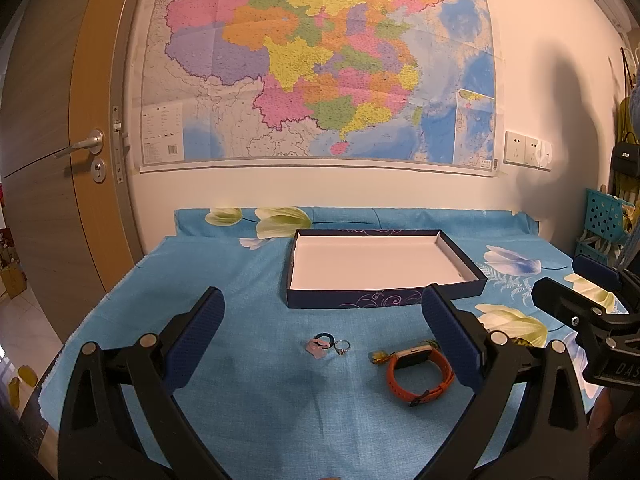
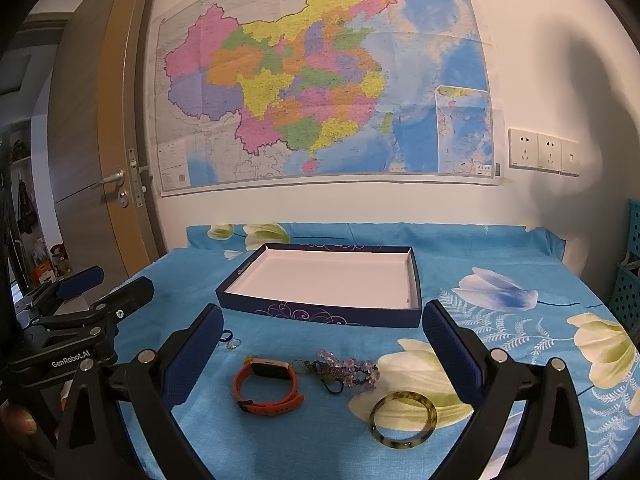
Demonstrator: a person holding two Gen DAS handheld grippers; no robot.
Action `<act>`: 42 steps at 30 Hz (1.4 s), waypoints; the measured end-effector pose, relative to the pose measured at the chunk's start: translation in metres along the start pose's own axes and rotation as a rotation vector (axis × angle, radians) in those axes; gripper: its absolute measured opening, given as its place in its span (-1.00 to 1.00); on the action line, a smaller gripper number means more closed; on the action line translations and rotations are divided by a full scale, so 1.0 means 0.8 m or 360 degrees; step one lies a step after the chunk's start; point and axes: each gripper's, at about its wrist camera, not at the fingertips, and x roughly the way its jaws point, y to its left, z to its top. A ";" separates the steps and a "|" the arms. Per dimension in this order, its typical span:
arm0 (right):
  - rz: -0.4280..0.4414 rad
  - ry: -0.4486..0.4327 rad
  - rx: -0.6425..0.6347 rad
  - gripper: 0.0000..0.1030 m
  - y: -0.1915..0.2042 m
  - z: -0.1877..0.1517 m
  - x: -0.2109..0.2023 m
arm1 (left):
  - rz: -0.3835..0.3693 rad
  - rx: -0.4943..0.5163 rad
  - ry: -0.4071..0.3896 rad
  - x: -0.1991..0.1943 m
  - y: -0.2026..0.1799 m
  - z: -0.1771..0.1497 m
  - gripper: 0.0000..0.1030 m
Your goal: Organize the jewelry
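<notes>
Both grippers are hovering above the near edge of a table draped in a blue floral cloth (image 1: 248, 280), fingers pointing toward the wall. The left gripper (image 1: 332, 338) is holding its jaws spread wide, nothing between them; its blue ribbed pads (image 1: 200, 330) are framing the small pieces lying on the cloth. The right gripper (image 2: 324, 348) is likewise standing wide open and gripping nothing. A shallow dark blue box (image 2: 320, 312) with a white interior is sitting farther back on the cloth, toward the wall, nothing showing inside it. The jewelry is lying in a loose row on the cloth in front of the box, between the box and the grippers. From left to right: a dark blue ring (image 1: 323, 338) touching a pink flower-shaped piece (image 1: 318, 348), a silver ring (image 1: 342, 346) just beside them, then, set apart, an orange strap watch (image 2: 266, 386) lying on its side with the buckle toward the camera. A purple beaded bracelet (image 2: 348, 370) is lying just right of the watch, and a mottled green-brown bangle (image 2: 402, 420) is resting flat nearer the right gripper, partly over a printed flower. A large coloured map (image 2: 320, 80) is hanging on the wall behind the table, with wall sockets (image 2: 542, 152) to its right and a wooden door (image 1: 60, 160) to its left.
</notes>
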 end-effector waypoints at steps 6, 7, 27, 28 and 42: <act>0.0005 0.0001 0.0005 0.87 0.000 0.000 0.000 | 0.0002 0.0001 -0.0003 0.000 0.000 -0.001 0.89; 0.0005 0.0004 0.0003 0.87 0.001 0.000 0.000 | 0.0001 0.0001 -0.0002 0.000 0.000 0.000 0.89; 0.0008 0.0004 0.0012 0.87 0.000 -0.003 0.001 | 0.0002 0.0003 -0.0004 0.000 0.000 -0.001 0.89; 0.0007 0.0006 0.0011 0.87 0.000 -0.003 0.001 | 0.0000 0.0002 -0.0005 0.000 0.000 -0.001 0.89; 0.0006 0.0002 0.0018 0.87 -0.001 -0.004 0.000 | 0.0011 0.0004 -0.0024 -0.010 0.004 0.003 0.89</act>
